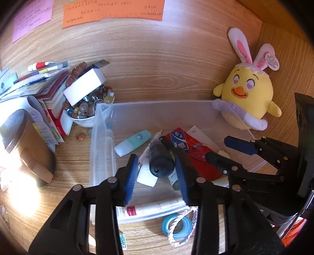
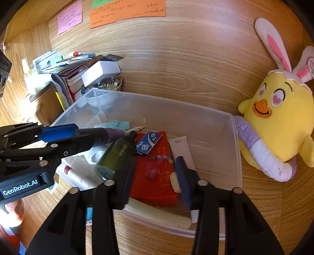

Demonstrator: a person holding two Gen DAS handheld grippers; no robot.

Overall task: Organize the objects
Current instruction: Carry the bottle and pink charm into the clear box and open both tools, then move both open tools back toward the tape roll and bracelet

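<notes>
A clear plastic bin (image 1: 157, 111) (image 2: 233, 157) sits on the wooden desk. In it lie a red booklet (image 2: 155, 176), a blue staple box (image 2: 148, 143), a mint tube (image 1: 133, 142), a green bottle (image 2: 115, 157) and papers. My left gripper (image 1: 157, 170) is over the bin with a dark purple pen-like tube (image 1: 160, 157) between its pads; the tube's gold tip shows in the right wrist view (image 2: 140, 127). My right gripper (image 2: 155, 174) is open and empty above the red booklet; it also shows in the left wrist view (image 1: 229, 151).
A yellow chick plush (image 1: 247, 94) (image 2: 278, 121) leans at the bin's right. A bowl of marbles (image 1: 88, 109), a white box and stacked books stand left of the bin. A tape roll and braided cord (image 1: 178, 225) lie in front. Sticky notes (image 2: 127, 11) hang on the back wall.
</notes>
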